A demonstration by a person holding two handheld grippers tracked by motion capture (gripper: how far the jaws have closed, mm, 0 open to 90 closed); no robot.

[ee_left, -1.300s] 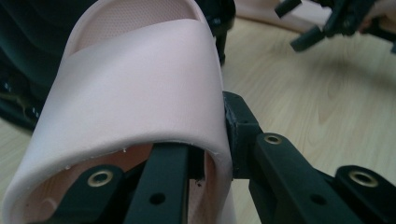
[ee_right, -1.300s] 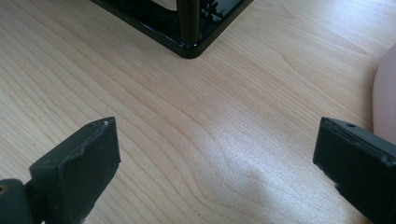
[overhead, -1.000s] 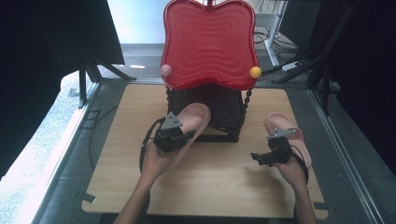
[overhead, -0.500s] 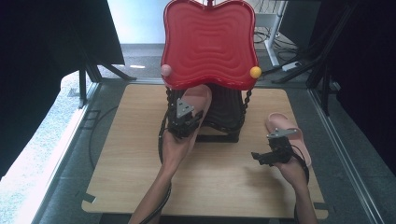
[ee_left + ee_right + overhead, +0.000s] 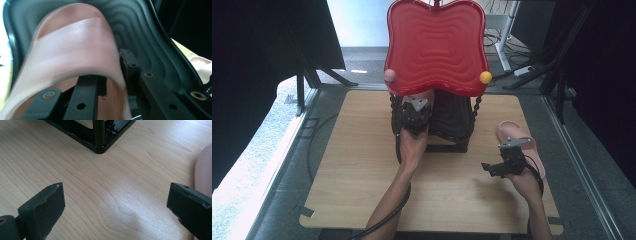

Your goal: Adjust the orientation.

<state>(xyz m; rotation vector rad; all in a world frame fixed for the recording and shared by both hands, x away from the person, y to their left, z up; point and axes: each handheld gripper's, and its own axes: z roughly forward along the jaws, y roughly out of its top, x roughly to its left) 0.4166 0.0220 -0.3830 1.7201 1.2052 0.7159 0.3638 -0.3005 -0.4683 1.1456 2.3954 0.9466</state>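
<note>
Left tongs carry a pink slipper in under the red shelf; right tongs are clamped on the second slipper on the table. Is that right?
Not quite. The right gripper view shows the right tongs open over bare table, the second slipper beside them. The left tongs do carry the pink slipper under the red shelf, between jaws that have just been opening.

The high view looks forward and down on the wooden table (image 5: 362,165) — the black rack (image 5: 452,125) at its far middle. The left gripper view sits close inside that rack, facing a pink slipper (image 5: 75,50). The right gripper view looks down near the rack's base corner (image 5: 100,147) — shared with the high view.
</note>
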